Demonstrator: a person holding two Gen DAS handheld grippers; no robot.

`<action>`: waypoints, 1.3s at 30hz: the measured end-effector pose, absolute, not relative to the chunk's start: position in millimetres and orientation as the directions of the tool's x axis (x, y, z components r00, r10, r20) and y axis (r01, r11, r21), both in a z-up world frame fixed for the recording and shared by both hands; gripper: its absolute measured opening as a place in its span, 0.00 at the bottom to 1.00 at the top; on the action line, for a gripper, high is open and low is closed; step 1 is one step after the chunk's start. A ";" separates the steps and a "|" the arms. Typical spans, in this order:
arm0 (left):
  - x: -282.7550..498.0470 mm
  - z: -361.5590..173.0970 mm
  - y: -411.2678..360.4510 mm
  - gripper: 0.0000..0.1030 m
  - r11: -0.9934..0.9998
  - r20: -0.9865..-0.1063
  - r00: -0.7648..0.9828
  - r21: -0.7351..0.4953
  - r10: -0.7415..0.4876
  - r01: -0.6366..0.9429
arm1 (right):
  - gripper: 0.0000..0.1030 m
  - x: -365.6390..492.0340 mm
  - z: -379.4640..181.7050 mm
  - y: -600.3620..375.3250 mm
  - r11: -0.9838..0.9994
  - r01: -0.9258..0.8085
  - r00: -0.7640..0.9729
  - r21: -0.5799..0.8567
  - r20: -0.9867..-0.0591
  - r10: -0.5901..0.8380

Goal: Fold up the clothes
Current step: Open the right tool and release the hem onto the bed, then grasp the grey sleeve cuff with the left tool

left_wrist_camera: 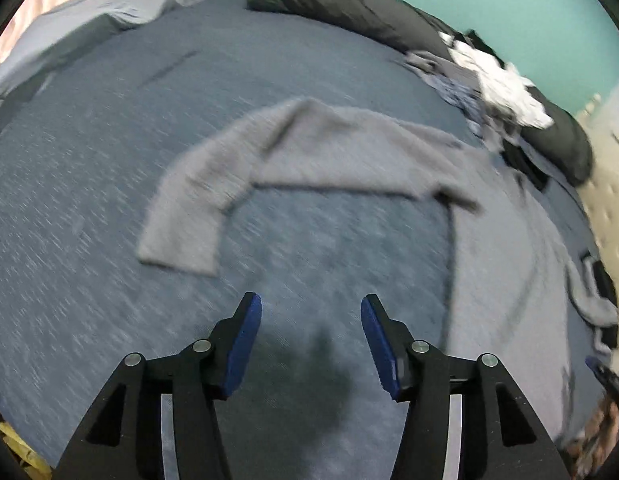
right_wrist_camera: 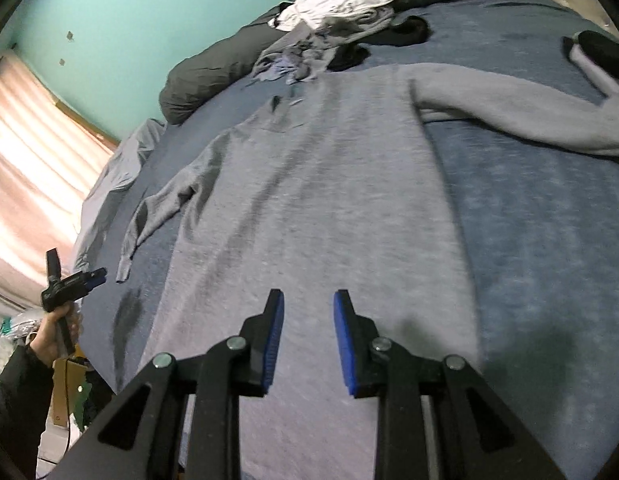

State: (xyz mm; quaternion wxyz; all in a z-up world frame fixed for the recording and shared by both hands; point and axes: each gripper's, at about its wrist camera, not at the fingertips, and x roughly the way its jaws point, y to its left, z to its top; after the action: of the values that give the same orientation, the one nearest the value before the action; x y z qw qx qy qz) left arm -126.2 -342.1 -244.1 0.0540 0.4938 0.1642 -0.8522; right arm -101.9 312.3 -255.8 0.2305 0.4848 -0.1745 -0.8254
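Through my left wrist view, my left fingers (left_wrist_camera: 311, 312) stand well apart with nothing between them, above the bare blue bed (left_wrist_camera: 89, 200); the grey sweater (left_wrist_camera: 329, 152) lies toward 12 o'clock, one sleeve bent down at 10. Through my right wrist view, my right fingers (right_wrist_camera: 308, 300) are parted a little and hold nothing, over the sweater's body, spread flat and unfolded. I judge the folding barely begun: both sleeves remain out. A clothes pile (right_wrist_camera: 341, 12) waits at 12 o'clock near a dark bolster (right_wrist_camera: 213, 76) along the teal wall (right_wrist_camera: 129, 8).
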 end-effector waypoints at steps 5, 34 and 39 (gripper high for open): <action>-150.2 -265.1 -368.9 0.55 -0.938 -0.877 -0.481 -0.166 -0.001 0.305 | 0.24 -114.4 -268.7 287.5 -0.816 0.242 -0.388 0.526 -0.718 -0.578; -182.8 -312.0 -390.2 0.54 -0.952 -0.885 -0.451 -0.033 -0.113 0.304 | 0.64 -136.7 -288.6 279.8 -0.859 0.204 -0.380 0.470 -0.771 -0.512; -182.8 -309.6 -392.8 0.22 -0.956 -0.888 -0.446 -0.023 -0.116 0.294 | 0.76 -138.1 -290.0 281.8 -0.881 0.180 -0.401 0.438 -0.785 -0.472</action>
State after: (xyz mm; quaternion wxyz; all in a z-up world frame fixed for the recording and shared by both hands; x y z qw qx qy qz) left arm -182.8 -392.8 -309.6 0.1211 0.5124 0.0869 -0.8457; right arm -138.1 281.8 -290.0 0.1975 0.5101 -0.1432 -0.8248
